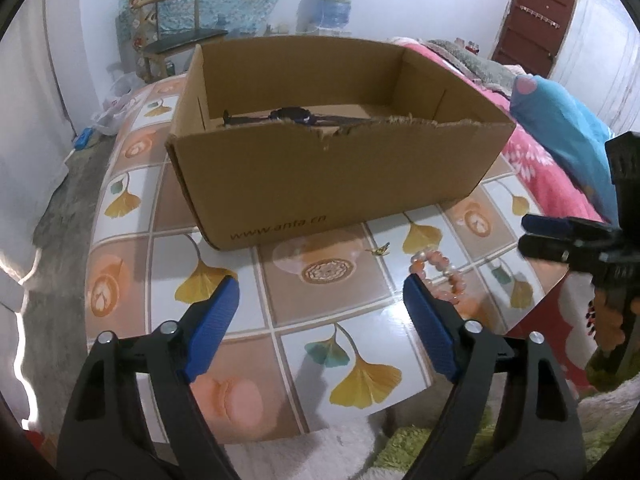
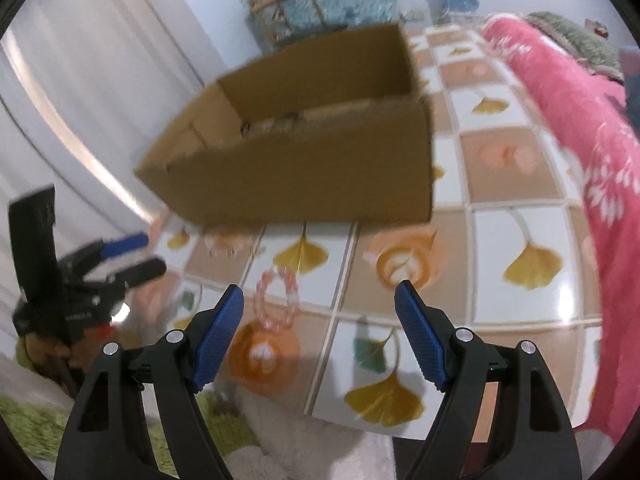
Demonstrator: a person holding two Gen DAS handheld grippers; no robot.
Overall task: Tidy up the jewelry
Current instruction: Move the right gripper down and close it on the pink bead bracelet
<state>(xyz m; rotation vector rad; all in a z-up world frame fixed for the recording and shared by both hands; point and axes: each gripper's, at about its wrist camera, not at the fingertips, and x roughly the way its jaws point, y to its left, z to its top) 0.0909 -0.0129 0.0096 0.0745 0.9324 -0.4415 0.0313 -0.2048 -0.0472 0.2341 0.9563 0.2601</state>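
Note:
A pink and white bead bracelet (image 1: pixel 442 276) (image 2: pixel 276 300) lies on the patterned table top, in front of an open cardboard box (image 1: pixel 320 176) (image 2: pixel 304 176). A small gold piece (image 1: pixel 379 249) lies near the box's front wall. A dark watch (image 1: pixel 288 115) rests inside the box. My left gripper (image 1: pixel 320 292) hovers open over the table, its right finger just beside the bracelet, nothing between its pads. My right gripper (image 2: pixel 318 300) is open too, with the bracelet just inside its left finger. Each gripper shows in the other's view, at the side edge (image 1: pixel 560 236) (image 2: pixel 120 256).
The table (image 1: pixel 328 344) (image 2: pixel 520 184) is covered with a glossy cloth printed with ginkgo leaves. A pink flowered blanket (image 2: pixel 580 128) and a blue pillow (image 1: pixel 560 136) lie to the right. A chair (image 1: pixel 176 40) and a water bottle (image 1: pixel 336 4) stand behind.

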